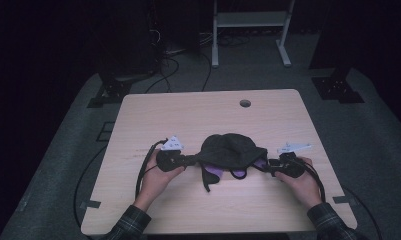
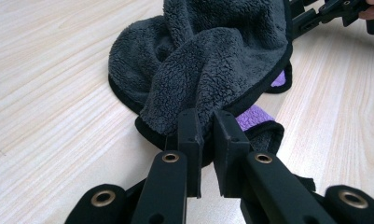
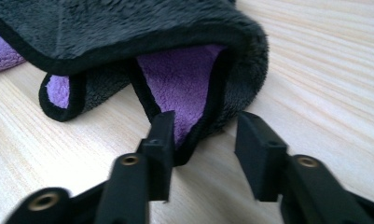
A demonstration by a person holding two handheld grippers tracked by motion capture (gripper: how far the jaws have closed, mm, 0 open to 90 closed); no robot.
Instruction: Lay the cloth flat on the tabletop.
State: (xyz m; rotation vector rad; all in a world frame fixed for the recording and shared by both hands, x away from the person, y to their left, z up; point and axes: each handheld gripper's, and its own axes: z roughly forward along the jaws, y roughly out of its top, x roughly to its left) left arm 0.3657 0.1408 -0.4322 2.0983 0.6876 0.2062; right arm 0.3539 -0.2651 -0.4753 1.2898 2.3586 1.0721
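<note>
A dark grey fleece cloth with purple lining (image 1: 231,152) lies bunched near the middle of a light wooden table (image 1: 208,115), between two hand-held tongs. The left tongs (image 2: 207,125) are pressed together, pinching a fold of the cloth's black-trimmed edge. The right tongs (image 3: 204,133) are spread, with a corner of the cloth lying between their jaws, against one of them.
</note>
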